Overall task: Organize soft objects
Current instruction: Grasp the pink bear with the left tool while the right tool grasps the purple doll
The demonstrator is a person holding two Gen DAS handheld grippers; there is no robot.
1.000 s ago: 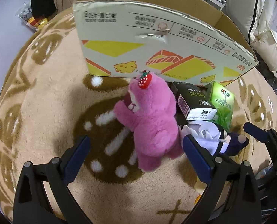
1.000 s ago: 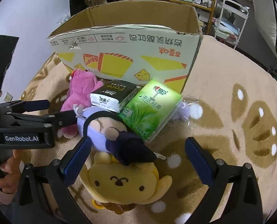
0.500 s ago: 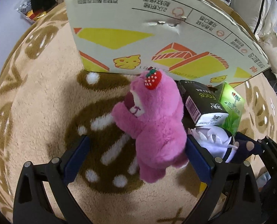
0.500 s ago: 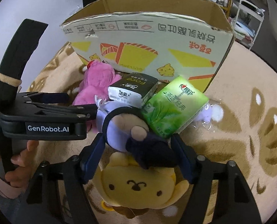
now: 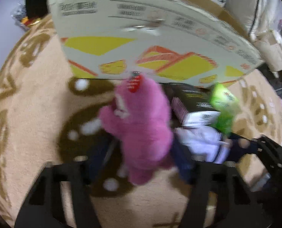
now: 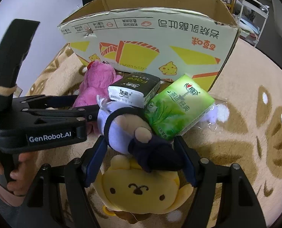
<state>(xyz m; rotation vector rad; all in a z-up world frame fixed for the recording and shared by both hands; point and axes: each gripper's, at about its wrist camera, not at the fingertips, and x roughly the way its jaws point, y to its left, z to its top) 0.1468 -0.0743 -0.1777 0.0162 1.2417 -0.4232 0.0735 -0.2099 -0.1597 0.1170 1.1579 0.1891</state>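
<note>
Left gripper (image 5: 141, 163): jaws closing in on the pink plush bear (image 5: 141, 129), pads at the bear's lower flanks, about 8 and 4 o'clock of its body; view blurred, so firm pinch cannot be told for certain, though pads appear against the fur. Bear upright on the beige rug (image 5: 26, 114), just in front of the cardboard box (image 5: 141, 38) at 12 o'clock.

Right gripper (image 6: 141, 159): jaws part-way in, blue pads pressed on both sides of the lavender doll (image 6: 129, 131) with the dark navy hat. Doll lying over the yellow plush (image 6: 139, 190) at 6 o'clock, touching it. At 12 o'clock of the doll, dark green tissue pack (image 6: 135, 89); at 2 o'clock, light green tissue pack (image 6: 179, 106), both resting against the doll. Hand (image 6: 11, 174) on the left gripper's handle at 9 o'clock.
</note>
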